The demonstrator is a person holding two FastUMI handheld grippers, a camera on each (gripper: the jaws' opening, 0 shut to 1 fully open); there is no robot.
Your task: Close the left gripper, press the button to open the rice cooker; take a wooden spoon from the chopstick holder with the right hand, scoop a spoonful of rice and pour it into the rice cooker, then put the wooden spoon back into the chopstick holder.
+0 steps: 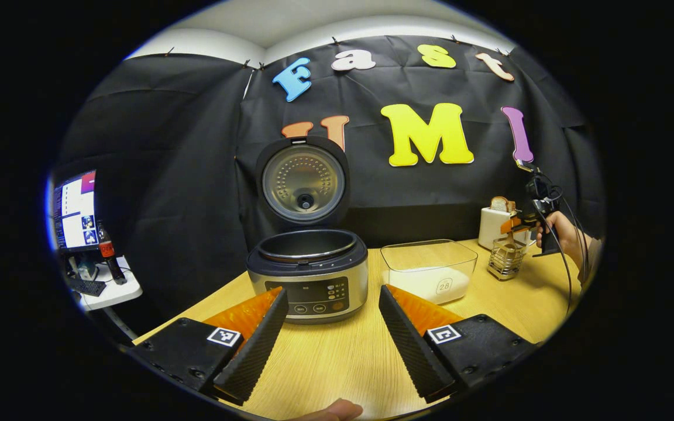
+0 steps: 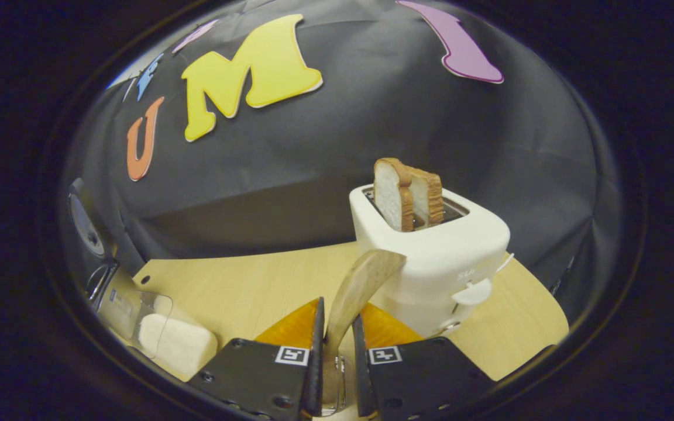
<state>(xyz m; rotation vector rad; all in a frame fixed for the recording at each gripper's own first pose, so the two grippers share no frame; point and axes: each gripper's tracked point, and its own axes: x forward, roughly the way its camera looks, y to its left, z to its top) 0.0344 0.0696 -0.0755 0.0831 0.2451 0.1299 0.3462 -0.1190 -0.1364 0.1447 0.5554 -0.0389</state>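
The rice cooker [image 1: 308,280] stands with its lid [image 1: 305,184] raised and the inner pot showing. My left gripper [image 1: 331,327] hangs open in front of it, nothing between its fingers. At the right, a hand holds my right gripper [image 1: 515,225] just above the wire chopstick holder [image 1: 505,261]. In the right gripper view, the right gripper [image 2: 337,342] is shut on the stem of the wooden spoon [image 2: 363,280], whose bowl points up. Wire from the holder [image 2: 340,377] shows between the fingers. The clear rice container [image 1: 430,269] sits between cooker and holder, with rice [image 2: 176,345] in it.
A white toaster [image 2: 436,257] with two bread slices [image 2: 407,196] stands right behind the holder. The cooker's open lid [image 2: 85,225] shows at the far left of the right gripper view. A side table with a monitor [image 1: 74,210] stands beyond the wooden table's [image 1: 325,374] left edge.
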